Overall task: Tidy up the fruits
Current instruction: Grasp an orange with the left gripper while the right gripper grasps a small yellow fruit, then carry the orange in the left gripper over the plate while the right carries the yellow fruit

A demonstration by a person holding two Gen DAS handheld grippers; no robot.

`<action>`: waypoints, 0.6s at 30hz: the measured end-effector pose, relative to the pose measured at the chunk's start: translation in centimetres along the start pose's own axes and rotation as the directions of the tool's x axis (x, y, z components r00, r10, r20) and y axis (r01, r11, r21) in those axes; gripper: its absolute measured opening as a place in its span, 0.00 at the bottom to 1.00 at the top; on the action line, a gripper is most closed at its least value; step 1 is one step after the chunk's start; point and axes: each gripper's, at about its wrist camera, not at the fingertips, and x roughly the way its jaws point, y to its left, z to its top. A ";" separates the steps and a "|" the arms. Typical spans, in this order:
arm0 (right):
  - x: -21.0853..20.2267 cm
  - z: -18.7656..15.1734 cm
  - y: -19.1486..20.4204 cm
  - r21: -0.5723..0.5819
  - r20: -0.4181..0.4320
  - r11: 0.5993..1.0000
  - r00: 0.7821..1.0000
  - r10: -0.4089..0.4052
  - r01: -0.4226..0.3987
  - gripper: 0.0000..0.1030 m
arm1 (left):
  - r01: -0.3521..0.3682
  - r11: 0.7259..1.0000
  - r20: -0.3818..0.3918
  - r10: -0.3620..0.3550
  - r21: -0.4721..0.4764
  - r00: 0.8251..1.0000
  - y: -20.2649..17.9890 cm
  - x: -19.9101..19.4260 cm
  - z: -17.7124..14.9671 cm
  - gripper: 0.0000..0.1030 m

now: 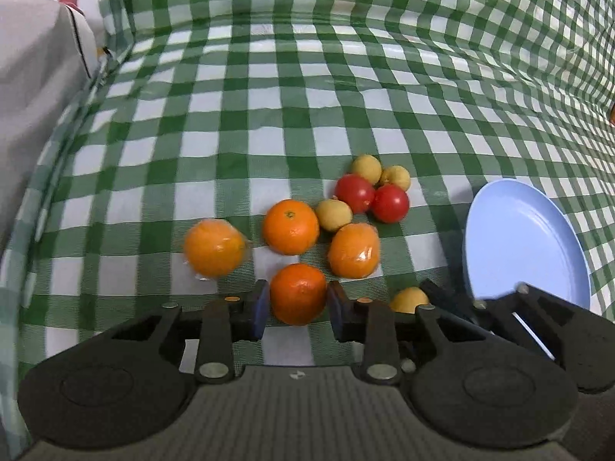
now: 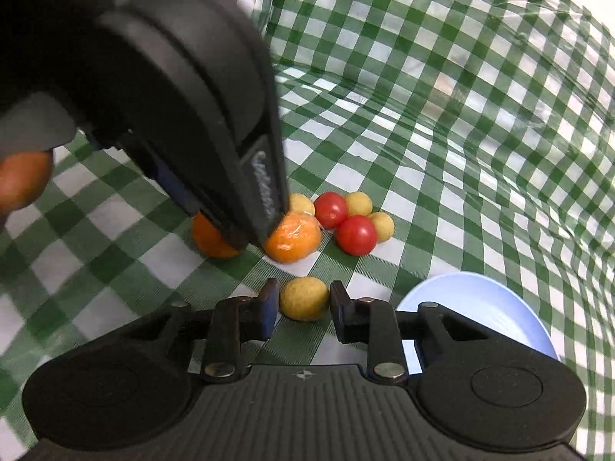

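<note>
Green-and-white checked cloth (image 1: 307, 115) covers the table, with the fruit in a loose cluster and an empty blue plate (image 1: 526, 238) just beside it. The left claw (image 1: 298, 307) brackets the nearest orange (image 1: 298, 294), pads at its flanks, apparently gripping it. The right claw (image 2: 303, 309) straddles a small yellow fruit (image 2: 303, 299); a sliver of gap shows on one side, so I cannot tell whether it grips. Both seem at the pick-up step of sorting. Next, I judge, each must lift straight up, clear of its neighbours, the wrapped orange (image 2: 294, 236) and tomatoes (image 2: 355, 235), then carry toward the plate.
</note>
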 end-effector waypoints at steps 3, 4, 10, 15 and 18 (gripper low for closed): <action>-1.6 -0.2 0.2 0.013 0.017 1.000 0.999 0.028 -0.029 0.29 | -0.019 1.000 0.012 0.019 -0.021 1.000 1.1 -1.0 -0.4 0.34; -2.1 -0.3 0.2 0.017 0.015 0.999 0.999 0.032 -0.033 0.29 | -0.027 0.999 0.008 0.027 -0.024 1.000 1.4 -1.1 -0.6 0.34; -2.0 -1.6 -0.3 0.112 -0.091 0.991 0.992 0.090 -0.079 0.29 | -0.054 0.997 -0.043 0.057 0.057 0.997 1.3 -0.5 -1.7 0.36; -2.2 -2.2 0.3 0.112 -0.093 0.991 0.992 0.088 -0.077 0.29 | -0.081 0.992 -0.030 0.084 0.093 0.996 0.4 -0.4 -1.9 0.35; -2.9 -2.1 -0.2 0.127 -0.068 0.989 0.994 0.085 -0.076 0.29 | -0.092 0.989 -0.016 0.094 0.117 0.995 -0.1 -0.8 -2.1 0.34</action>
